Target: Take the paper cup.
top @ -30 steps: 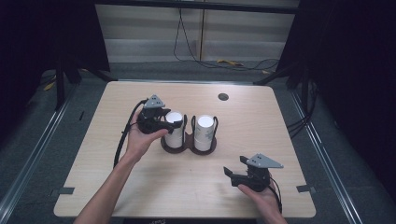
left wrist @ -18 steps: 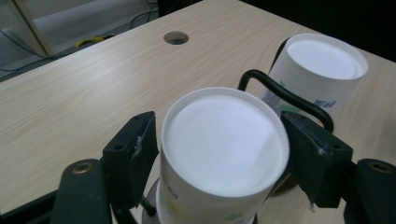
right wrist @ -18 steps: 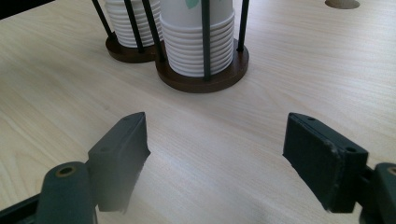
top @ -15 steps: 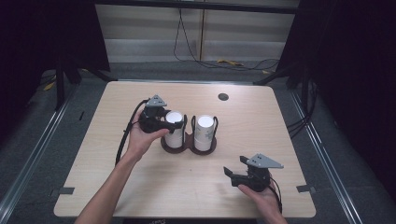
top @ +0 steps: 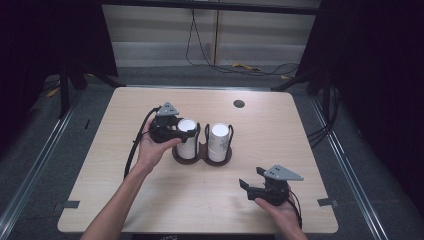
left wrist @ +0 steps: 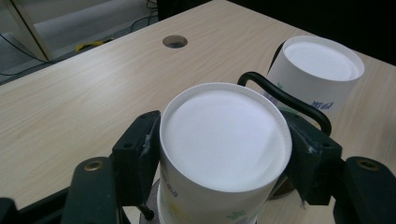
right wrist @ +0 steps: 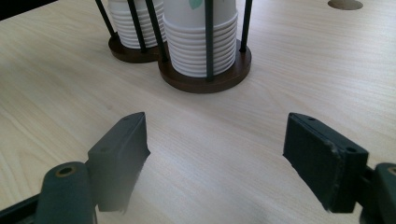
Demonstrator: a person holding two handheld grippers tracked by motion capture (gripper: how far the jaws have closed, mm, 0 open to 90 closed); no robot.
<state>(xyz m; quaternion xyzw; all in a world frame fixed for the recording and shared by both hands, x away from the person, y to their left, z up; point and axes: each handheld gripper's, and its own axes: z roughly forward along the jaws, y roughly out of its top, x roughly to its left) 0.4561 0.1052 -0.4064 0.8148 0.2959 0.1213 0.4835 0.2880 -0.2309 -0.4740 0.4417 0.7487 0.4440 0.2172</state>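
Left hand-held gripper (left wrist: 224, 154) just closed, clamping top cup (left wrist: 224, 163) of left stack; right hand-held gripper (right wrist: 229, 154) wide, empty.

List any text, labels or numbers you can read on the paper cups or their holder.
Nothing can be read.
Right cup stack: a small blue print on its side, too blurred to read.
Left cup stack, clamped by the left gripper: blue and green marks low on its side, too small to read.
Wooden cup holder: no text.
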